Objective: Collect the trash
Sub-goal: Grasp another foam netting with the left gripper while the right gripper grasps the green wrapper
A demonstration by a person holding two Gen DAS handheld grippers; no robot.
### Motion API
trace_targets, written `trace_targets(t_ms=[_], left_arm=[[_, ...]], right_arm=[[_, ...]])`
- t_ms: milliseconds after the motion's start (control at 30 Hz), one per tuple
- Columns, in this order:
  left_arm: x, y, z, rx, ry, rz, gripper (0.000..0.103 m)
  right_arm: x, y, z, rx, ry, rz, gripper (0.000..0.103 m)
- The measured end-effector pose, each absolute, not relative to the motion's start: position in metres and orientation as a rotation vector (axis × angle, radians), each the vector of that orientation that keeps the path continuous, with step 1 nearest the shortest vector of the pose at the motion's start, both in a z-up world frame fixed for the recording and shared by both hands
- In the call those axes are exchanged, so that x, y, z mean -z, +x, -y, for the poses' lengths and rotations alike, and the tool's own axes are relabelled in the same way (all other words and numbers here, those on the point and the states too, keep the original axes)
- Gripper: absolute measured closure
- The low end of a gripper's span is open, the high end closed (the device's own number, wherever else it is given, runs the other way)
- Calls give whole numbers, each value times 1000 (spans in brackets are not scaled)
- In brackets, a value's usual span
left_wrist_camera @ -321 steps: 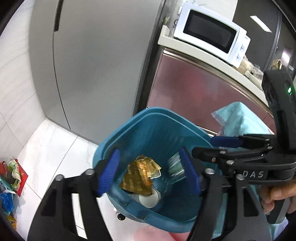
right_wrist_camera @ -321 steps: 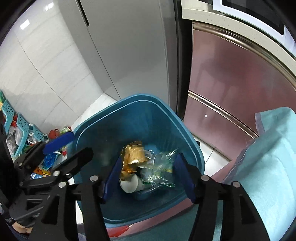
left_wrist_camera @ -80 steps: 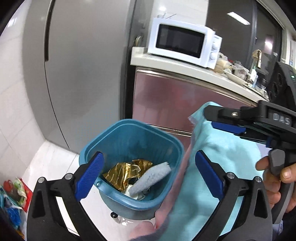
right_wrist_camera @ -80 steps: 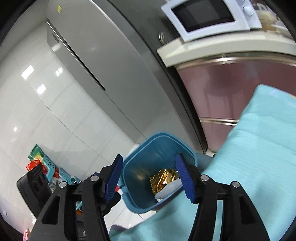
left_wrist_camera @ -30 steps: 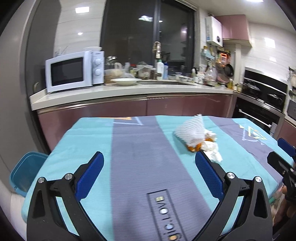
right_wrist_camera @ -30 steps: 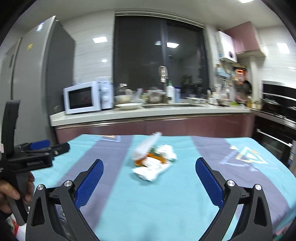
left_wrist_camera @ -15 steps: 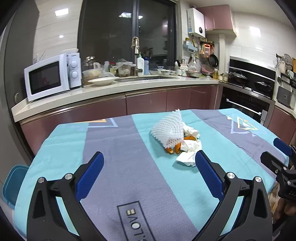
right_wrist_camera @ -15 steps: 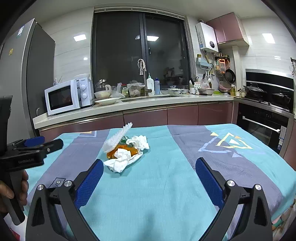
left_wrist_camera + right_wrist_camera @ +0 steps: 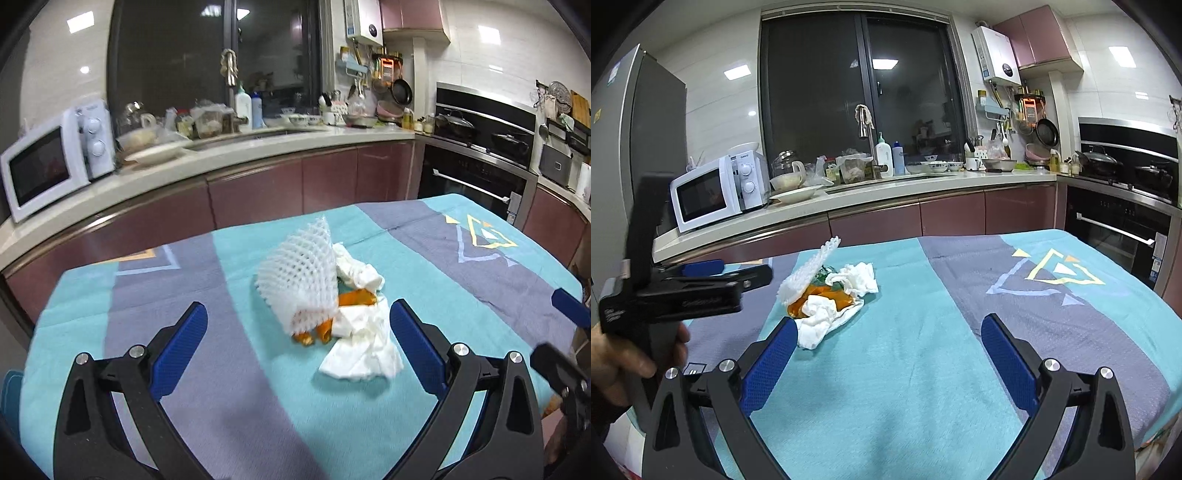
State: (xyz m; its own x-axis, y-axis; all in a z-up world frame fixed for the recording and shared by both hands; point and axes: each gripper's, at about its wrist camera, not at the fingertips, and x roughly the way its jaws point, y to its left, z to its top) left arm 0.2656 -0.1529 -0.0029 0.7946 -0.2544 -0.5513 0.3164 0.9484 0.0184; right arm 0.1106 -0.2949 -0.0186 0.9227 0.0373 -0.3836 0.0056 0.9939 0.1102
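Both tongs, left tongs (image 9: 295, 345) and right tongs (image 9: 886, 356), gape wide, empty, over teal-purple clothed counter (image 9: 923, 369); trash pile (image 9: 325, 306) mid-cloth, kitchen behind.

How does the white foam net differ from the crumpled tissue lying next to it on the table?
The foam net is an open mesh that stands up in a cone; the crumpled tissue is solid, soft paper lying low and flat. The net sits farther from the left claw, the tissue nearer. Both are white, touch the orange peel, and are ungrasped.
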Motion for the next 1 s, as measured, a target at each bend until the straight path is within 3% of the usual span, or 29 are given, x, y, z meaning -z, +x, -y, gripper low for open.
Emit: trace_targets(t_ms=[467,533,567,767,867,1000], left_arm=[[42,366,181,271,189,-721,8],[47,375,174,279,153,-749,21],[49,376,169,276,138,-760,33],[57,382,149,282,55,-776,51],[55,379,143,298,32,-756,59],[53,381,134,306,9,-750,82]], right_arm=[[15,145,297,-51,114,-399,7],[15,148,297,-55,116,-399,7],[16,150,297,-56,115,-401,7],[17,165,289,-86,98,-415,7],[22,184,285,-134,100,-509,7],[17,188,284,-176,122,-501,7]])
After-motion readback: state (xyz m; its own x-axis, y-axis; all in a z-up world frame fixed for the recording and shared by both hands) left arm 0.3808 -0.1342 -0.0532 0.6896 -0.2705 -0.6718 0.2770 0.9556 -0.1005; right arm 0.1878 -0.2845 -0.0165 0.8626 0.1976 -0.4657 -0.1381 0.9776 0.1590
